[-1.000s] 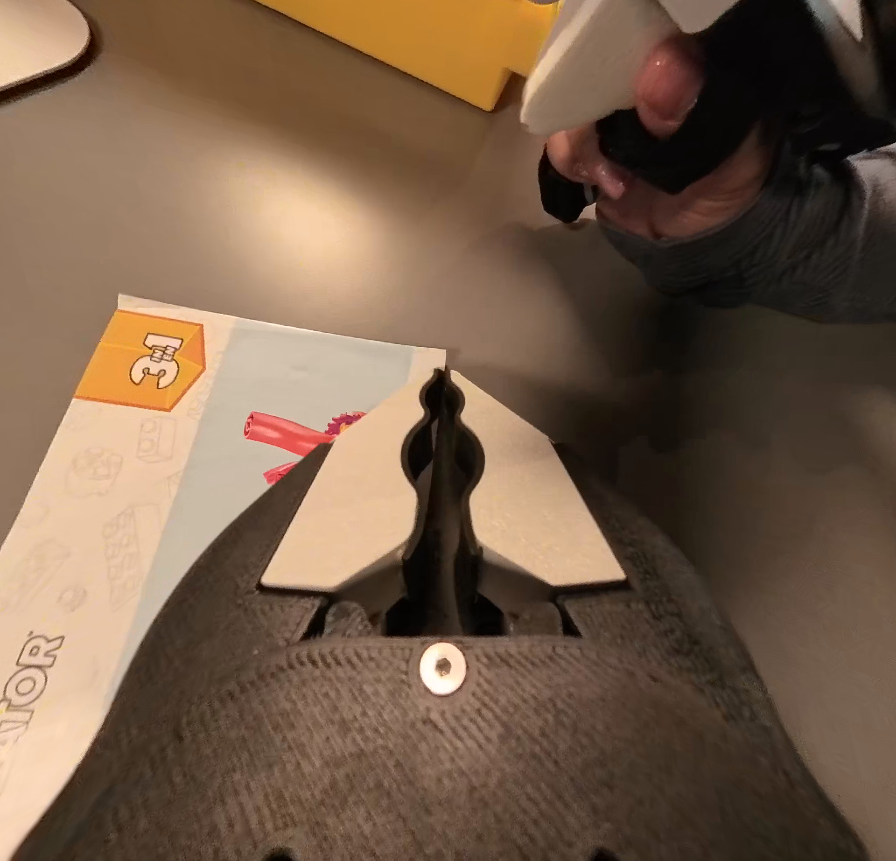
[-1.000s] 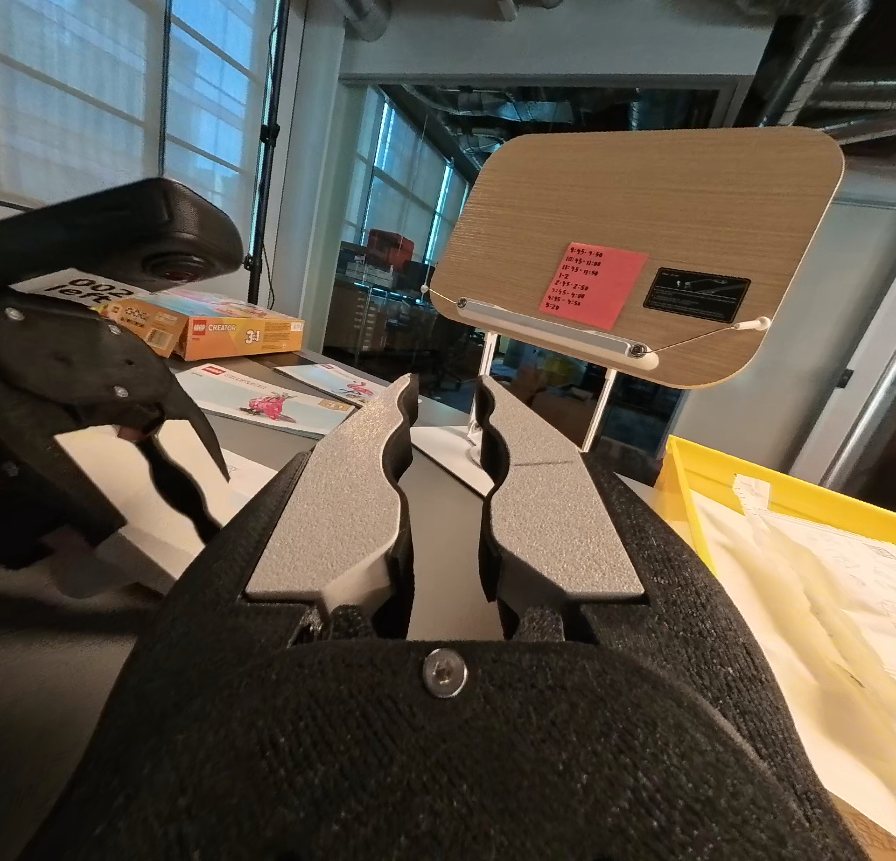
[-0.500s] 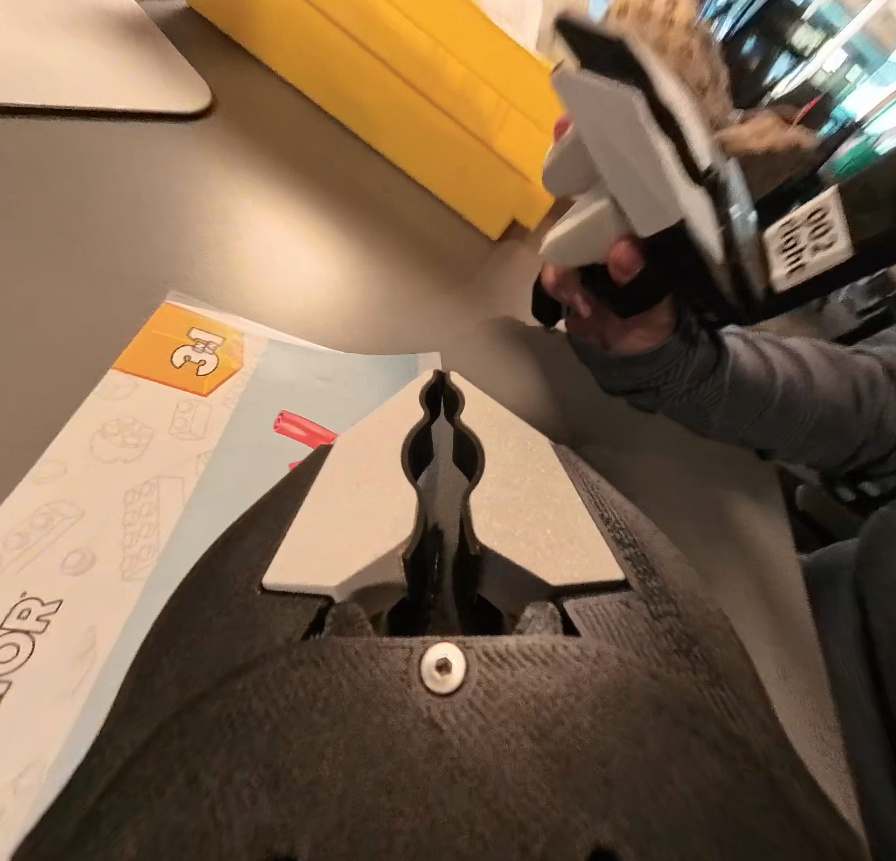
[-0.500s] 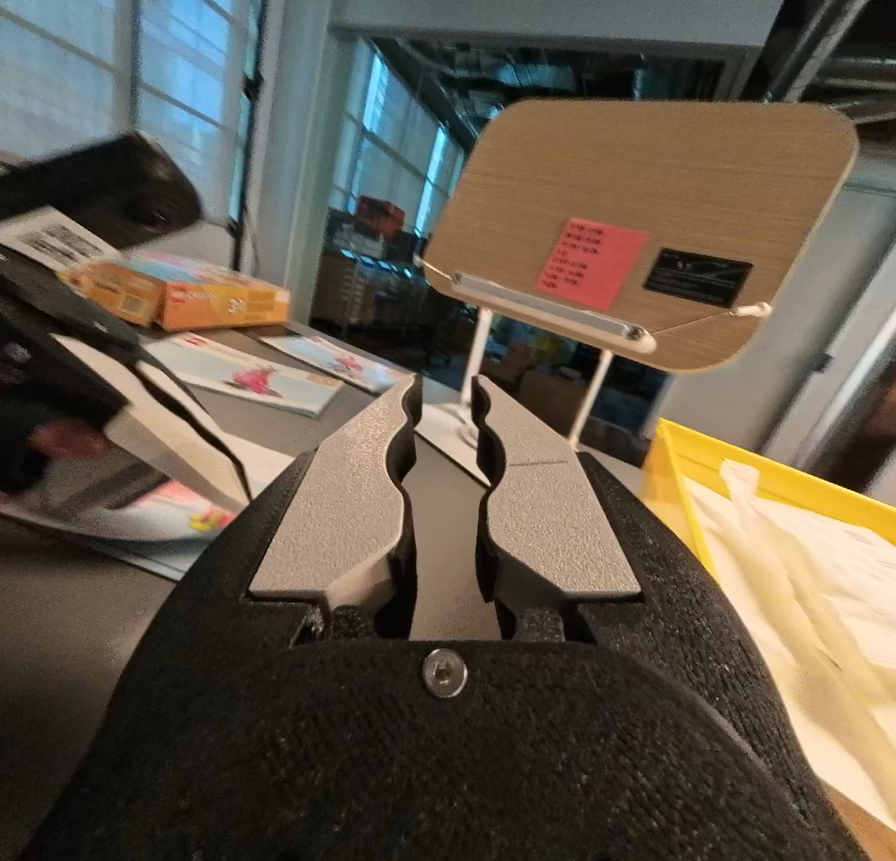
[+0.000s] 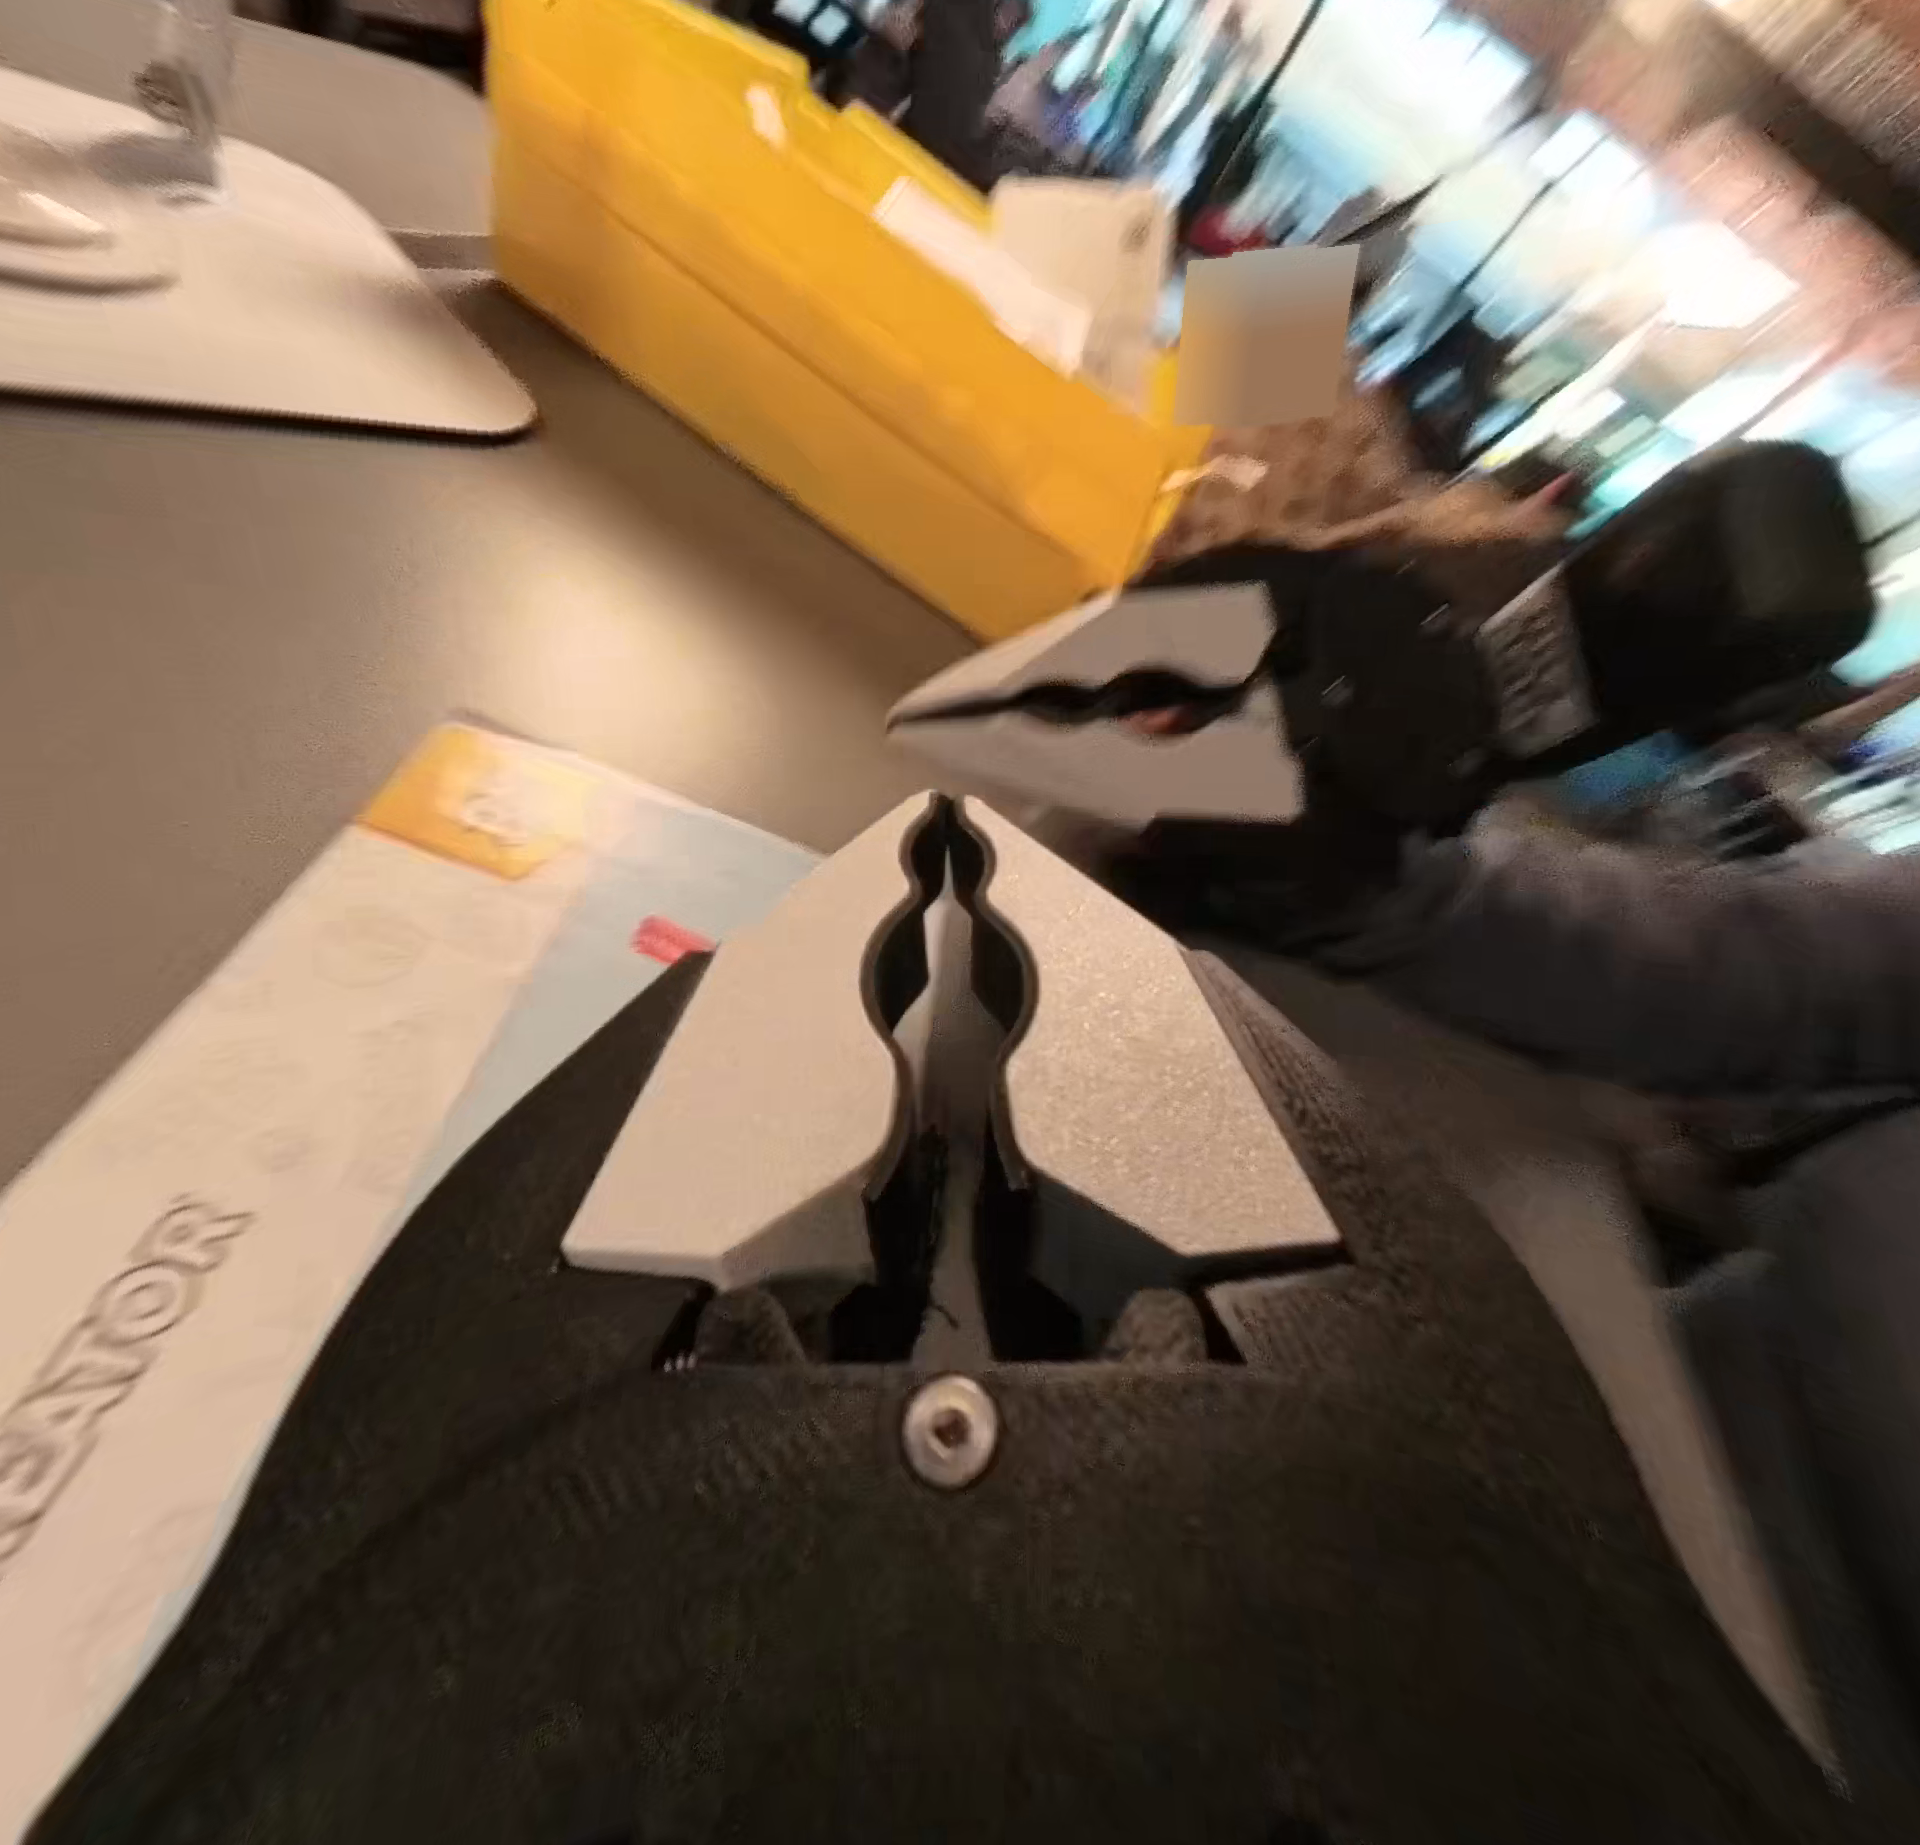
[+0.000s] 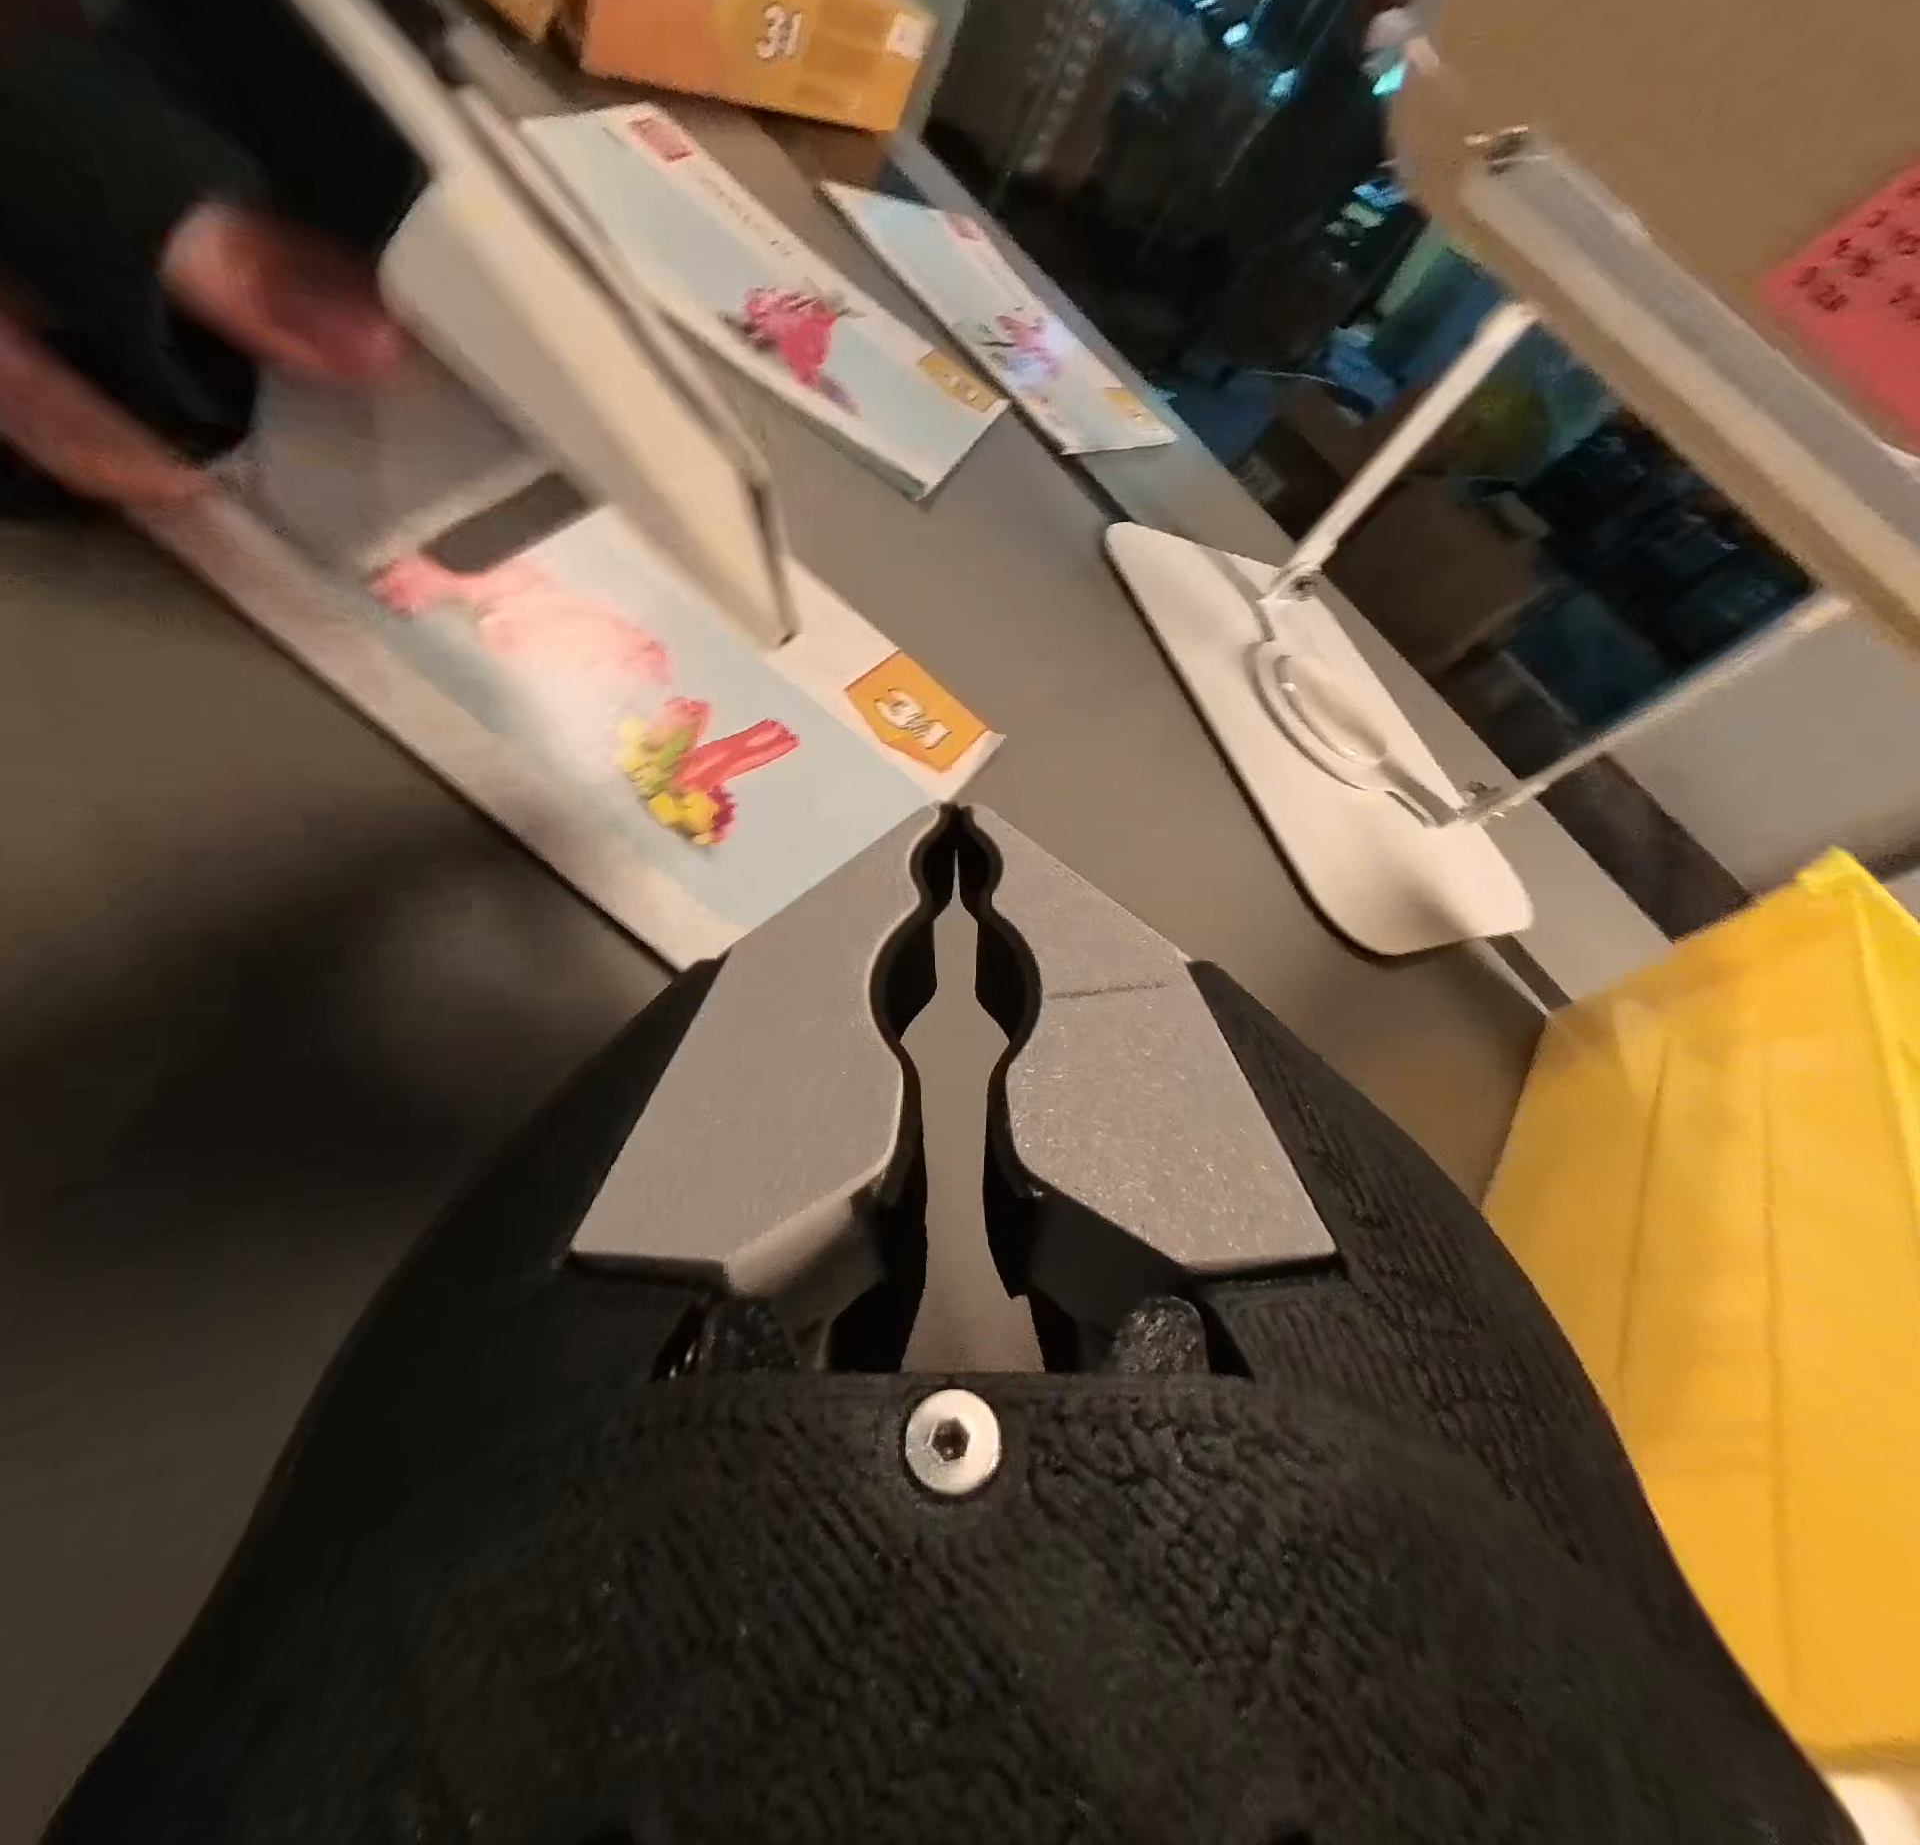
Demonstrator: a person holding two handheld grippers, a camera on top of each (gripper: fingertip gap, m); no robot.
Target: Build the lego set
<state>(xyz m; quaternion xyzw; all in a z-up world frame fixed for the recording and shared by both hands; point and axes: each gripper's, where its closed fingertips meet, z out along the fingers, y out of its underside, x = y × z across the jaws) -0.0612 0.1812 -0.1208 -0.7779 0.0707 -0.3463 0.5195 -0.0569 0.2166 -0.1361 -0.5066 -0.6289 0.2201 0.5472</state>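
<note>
The left claw [image 5: 945, 808] is pressed together with nothing between its fingertips; it hangs over the near edge of an instruction booklet [image 5: 312, 1016] lying flat on the grey worktop [image 5: 312, 632]. The right claw [image 6: 958, 813] is likewise pinched together on nothing, its tips just beside the booklet's corner with the orange badge [image 6: 914, 715]; a yellow bin [image 6: 1714, 1224] sits to its right; a white stand base [image 6: 1351, 860] lies ahead; two more booklets [image 6: 831, 341] and an orange box [image 6: 748, 29] lie farther off.
</note>
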